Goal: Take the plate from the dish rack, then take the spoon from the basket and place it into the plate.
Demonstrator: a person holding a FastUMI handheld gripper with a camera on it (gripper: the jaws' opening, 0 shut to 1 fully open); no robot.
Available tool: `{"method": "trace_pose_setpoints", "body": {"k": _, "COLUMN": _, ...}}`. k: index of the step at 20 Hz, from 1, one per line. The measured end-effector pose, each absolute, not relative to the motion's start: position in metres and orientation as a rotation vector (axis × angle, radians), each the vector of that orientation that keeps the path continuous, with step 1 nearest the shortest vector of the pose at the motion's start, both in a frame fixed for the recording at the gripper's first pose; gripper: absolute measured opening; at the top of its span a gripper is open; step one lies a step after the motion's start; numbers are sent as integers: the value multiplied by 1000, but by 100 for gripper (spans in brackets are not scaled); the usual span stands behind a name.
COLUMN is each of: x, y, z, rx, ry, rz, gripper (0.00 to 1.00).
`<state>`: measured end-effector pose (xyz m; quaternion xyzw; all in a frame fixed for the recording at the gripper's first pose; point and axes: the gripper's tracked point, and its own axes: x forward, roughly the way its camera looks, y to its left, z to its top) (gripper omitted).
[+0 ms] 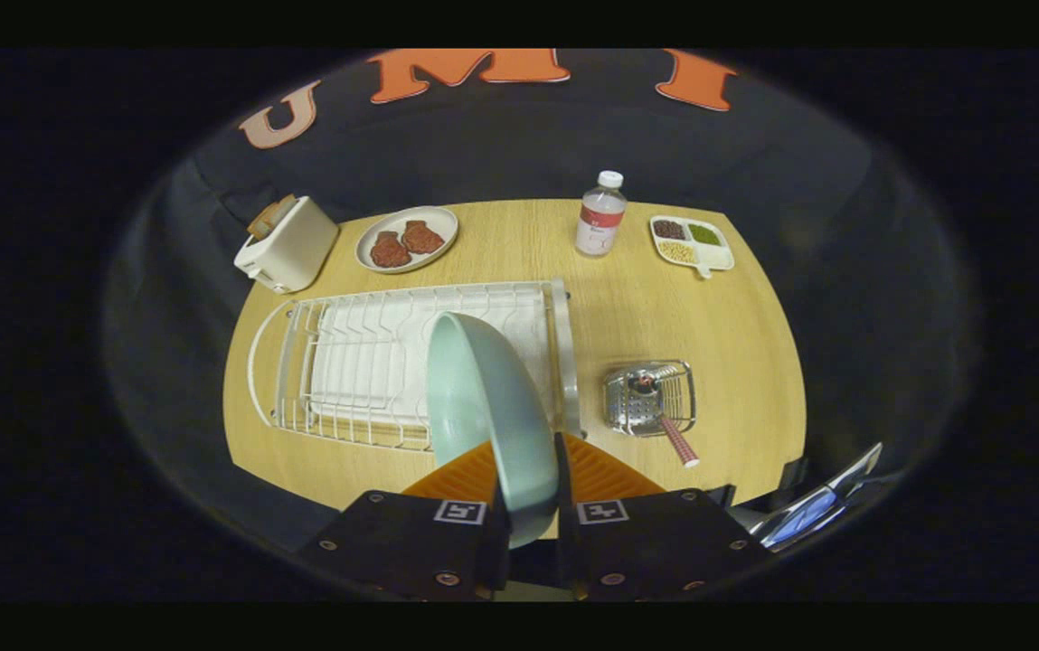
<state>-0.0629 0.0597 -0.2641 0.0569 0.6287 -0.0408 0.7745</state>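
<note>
Between the orange ribbed fingers (469, 475) the pale green plate (487, 407) is standing on edge, the claw (528, 475) pinching its rim above the white wire dish rack (365, 362); it is looking glazed, stiff, likely slippery and breakable. Beyond the fingers, rightward, the spoon (673, 434) is lying in a perforated steel basket (628, 411) on the wooden table (736, 362)

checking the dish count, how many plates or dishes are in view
3: the pale green plate held on edge between the tongs over the dish rack; a plate with two patties beside the toaster; a divided dish right of the bottle.
</note>
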Motion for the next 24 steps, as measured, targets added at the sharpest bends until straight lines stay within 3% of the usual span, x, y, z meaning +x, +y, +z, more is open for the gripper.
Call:
{"method": "trace_pose_setpoints", "body": {"k": 9, "x": -149, "y": 27, "z": -281, "rx": 326, "ry": 1369, "rz": -41, "gripper": 22}}
{"method": "trace_pose_setpoints", "body": {"k": 24, "x": -220, "y": 32, "z": -373, "rx": 547, "ry": 1402, "rz": 24, "gripper": 22}}
